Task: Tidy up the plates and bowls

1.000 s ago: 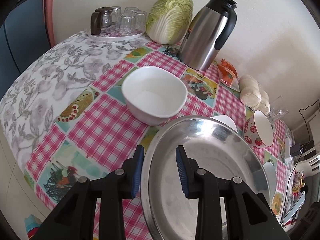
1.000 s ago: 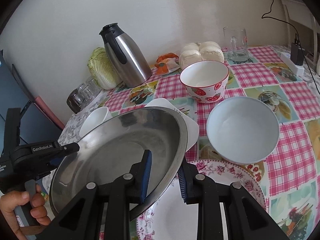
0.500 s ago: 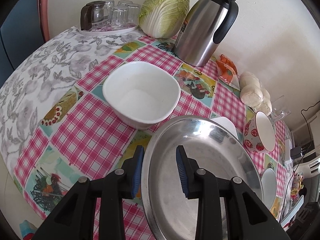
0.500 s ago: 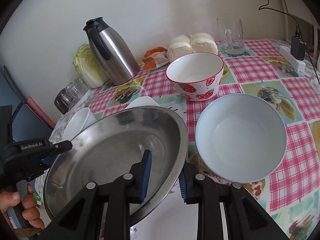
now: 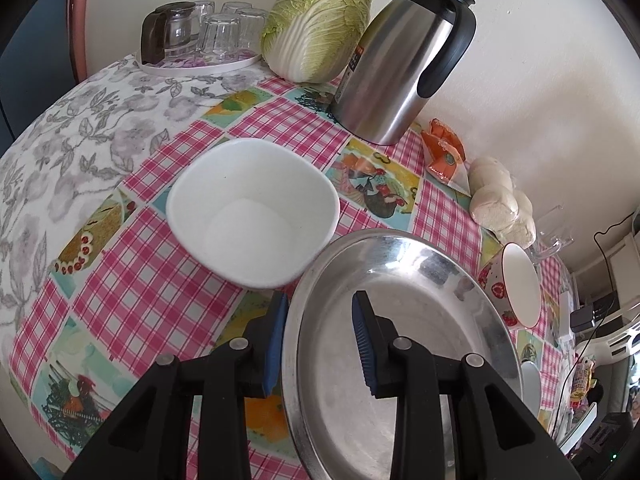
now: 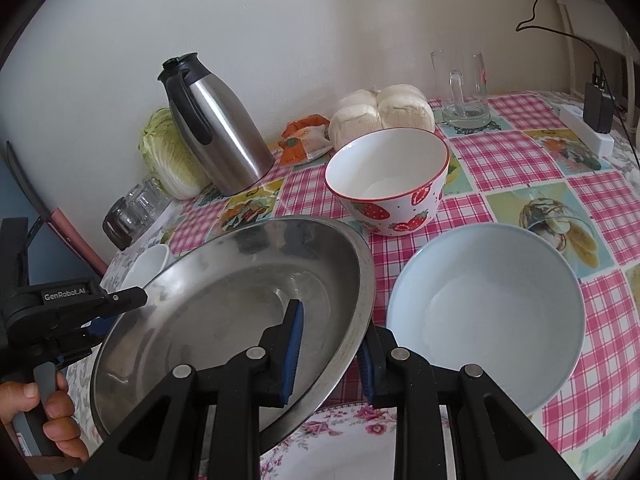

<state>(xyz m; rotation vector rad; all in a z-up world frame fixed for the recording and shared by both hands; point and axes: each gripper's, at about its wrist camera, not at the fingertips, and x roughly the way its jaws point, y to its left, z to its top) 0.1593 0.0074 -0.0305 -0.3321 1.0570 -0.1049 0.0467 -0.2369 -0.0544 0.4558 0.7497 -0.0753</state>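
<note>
Both tools grip the steel plate's rim: right tool [image 6: 330, 350] on its right edge, left tool [image 5: 318, 338] on the near-left edge. Steel plate [image 6: 240, 312] is held tilted above the counter [image 5: 132, 292]. Little sorted, judging by scatter: floral plate [image 6: 344, 448] nearest, blue bowl [image 6: 486, 316], white bowl [image 5: 254, 212] and strawberry bowl [image 6: 388, 180] apart. Checked oilcloth; flask [image 6: 216, 140], cabbage [image 5: 320, 24], plain wall beyond.

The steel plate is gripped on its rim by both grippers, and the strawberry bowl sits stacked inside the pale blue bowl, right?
Not quite: in the right wrist view the strawberry bowl stands on the tablecloth behind the pale blue bowl, not inside it. Both the left gripper and right gripper do straddle the steel plate rim.
</note>
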